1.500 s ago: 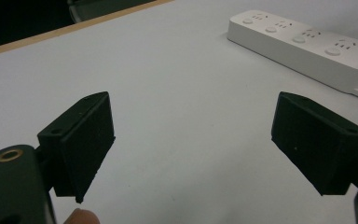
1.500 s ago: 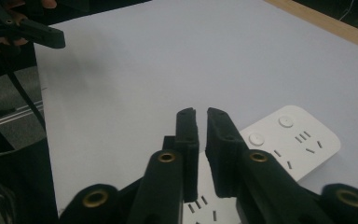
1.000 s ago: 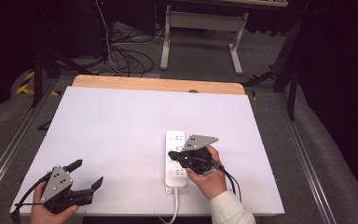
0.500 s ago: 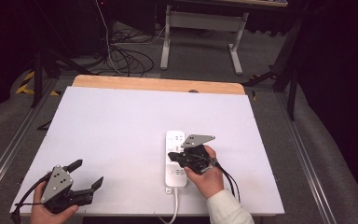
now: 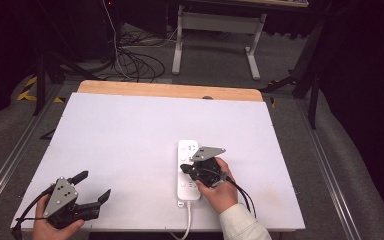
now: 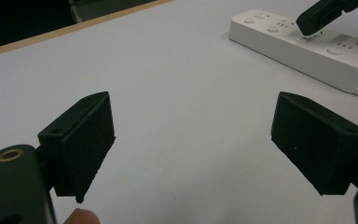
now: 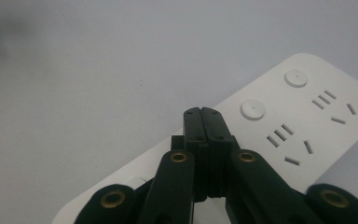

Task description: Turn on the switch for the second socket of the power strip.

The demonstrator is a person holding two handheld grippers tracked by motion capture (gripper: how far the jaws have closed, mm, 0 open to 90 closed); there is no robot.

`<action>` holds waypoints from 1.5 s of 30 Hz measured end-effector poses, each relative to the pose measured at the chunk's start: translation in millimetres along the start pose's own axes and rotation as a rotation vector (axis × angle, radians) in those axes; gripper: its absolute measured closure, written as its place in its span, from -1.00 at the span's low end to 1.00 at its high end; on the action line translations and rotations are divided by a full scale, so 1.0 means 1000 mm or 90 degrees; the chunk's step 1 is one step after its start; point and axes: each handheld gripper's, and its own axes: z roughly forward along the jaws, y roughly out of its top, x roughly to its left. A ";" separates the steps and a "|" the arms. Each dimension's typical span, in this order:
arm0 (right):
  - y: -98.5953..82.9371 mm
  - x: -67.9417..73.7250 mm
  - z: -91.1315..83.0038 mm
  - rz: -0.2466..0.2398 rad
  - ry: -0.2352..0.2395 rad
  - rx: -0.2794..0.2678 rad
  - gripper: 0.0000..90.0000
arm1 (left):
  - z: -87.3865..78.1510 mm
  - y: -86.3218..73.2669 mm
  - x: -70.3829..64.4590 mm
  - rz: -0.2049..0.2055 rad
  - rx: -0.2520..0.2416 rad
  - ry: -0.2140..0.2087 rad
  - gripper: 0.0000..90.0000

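A white tabletop (image 5: 130, 135) seen from above, with a wooden strip along its far edge. A white power strip (image 5: 188, 170) lies lengthwise near the front edge, right of the middle, its cord running off the front edge. The right hand-held gripper (image 5: 186, 168) is over the middle of the power strip, held by a hand (image 5: 219, 187) in a light sleeve. Its jaws are pressed together with nothing between them, and their tips point down at the strip's top face, just beside a round button (image 7: 252, 109); whether they touch the surface cannot be told. The left hand-held gripper (image 5: 92, 186) rests near the front left corner, well apart from the power strip, its jaws spread wide over bare tabletop, holding nothing
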 end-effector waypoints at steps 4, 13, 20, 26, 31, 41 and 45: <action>-0.001 0.001 0.001 -0.005 -0.004 0.002 1.00 | 0.000 0.000 0.000 0.001 0.000 0.002 -0.70; -0.002 0.003 0.004 -0.012 -0.010 -0.004 1.00 | 0.000 0.000 0.000 0.004 0.001 0.001 -0.70; -0.004 0.004 0.004 -0.009 -0.010 -0.010 1.00 | -0.001 0.000 0.000 0.005 -0.001 0.001 -0.70; -0.005 0.005 0.004 -0.018 -0.013 -0.013 1.00 | 0.000 0.000 0.000 0.005 0.000 0.001 -0.70; -0.007 0.006 0.005 -0.022 -0.017 -0.017 1.00 | -0.001 0.000 -0.001 0.005 0.000 0.003 -0.70; -0.008 0.003 0.006 -0.012 -0.008 -0.021 1.00 | -0.001 0.000 -0.001 0.003 -0.001 0.002 -0.70; -0.008 0.004 0.006 -0.015 -0.012 -0.019 1.00 | 0.000 0.000 -0.001 0.003 -0.001 0.001 -0.70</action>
